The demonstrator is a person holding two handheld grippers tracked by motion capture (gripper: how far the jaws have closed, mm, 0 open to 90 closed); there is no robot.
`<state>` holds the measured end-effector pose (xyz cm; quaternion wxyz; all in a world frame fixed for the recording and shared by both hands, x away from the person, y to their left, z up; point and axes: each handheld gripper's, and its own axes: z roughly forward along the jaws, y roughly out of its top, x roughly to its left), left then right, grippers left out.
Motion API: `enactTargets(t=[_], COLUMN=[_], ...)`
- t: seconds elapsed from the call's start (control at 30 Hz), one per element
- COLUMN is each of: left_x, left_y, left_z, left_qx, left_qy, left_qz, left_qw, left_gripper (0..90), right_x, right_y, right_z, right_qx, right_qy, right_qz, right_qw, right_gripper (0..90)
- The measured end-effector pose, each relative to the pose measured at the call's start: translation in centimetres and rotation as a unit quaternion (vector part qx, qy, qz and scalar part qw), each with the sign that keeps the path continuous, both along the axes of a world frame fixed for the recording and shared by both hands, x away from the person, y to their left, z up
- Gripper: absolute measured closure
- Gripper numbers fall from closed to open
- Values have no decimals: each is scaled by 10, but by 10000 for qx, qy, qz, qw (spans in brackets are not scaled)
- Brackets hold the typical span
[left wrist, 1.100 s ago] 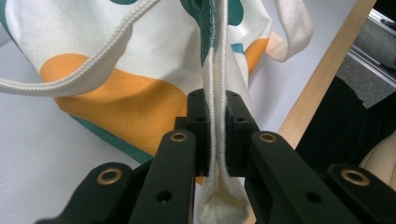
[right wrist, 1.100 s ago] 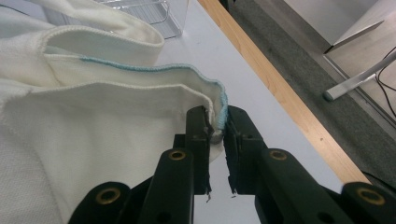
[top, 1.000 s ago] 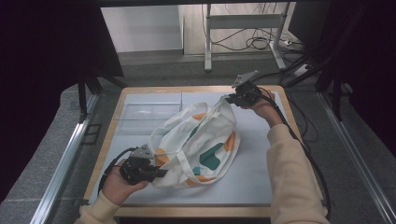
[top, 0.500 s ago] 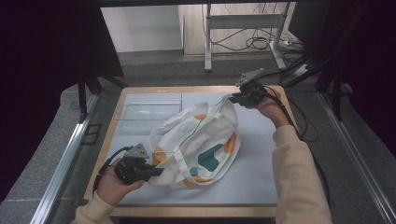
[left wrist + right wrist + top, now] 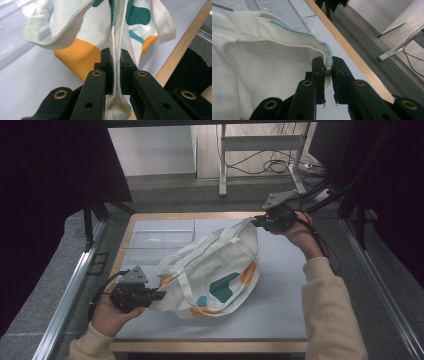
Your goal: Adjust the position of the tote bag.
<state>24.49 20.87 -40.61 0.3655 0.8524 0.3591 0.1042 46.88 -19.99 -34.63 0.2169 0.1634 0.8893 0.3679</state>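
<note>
Bag: white tote bag (image 5: 215,272) with orange and teal patches, stretched across the grey table mat (image 5: 280,310)
Left gripper (image 5: 159,295): jaws clamped on bag's rim seam at near-left end
Right gripper (image 5: 254,221): jaws pinched on teal-edged rim corner, held raised at far right
Beyond bag: clear tray (image 5: 160,237) lying on mat

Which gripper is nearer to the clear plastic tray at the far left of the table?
Right. The right gripper is beside the clear tray; the left gripper is nearer the person.
</note>
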Motion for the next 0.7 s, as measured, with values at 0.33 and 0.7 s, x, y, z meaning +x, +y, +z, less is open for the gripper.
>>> enactTargets(t=[0.33,0.7], left_x=[20,41], left_y=[7,10], left_z=[12,29], left_qx=[134,241], left_qy=[-125,-210], left_qz=[118,223], left_qw=[9998,9992], left_gripper=[854,854], right_x=[-22,-37], right_y=[-28,-42], right_z=[7,14], right_qx=[43,104], right_qy=[117,34], right_qz=[-97,-167], right_qw=[9999,9998], right_gripper=[801,802])
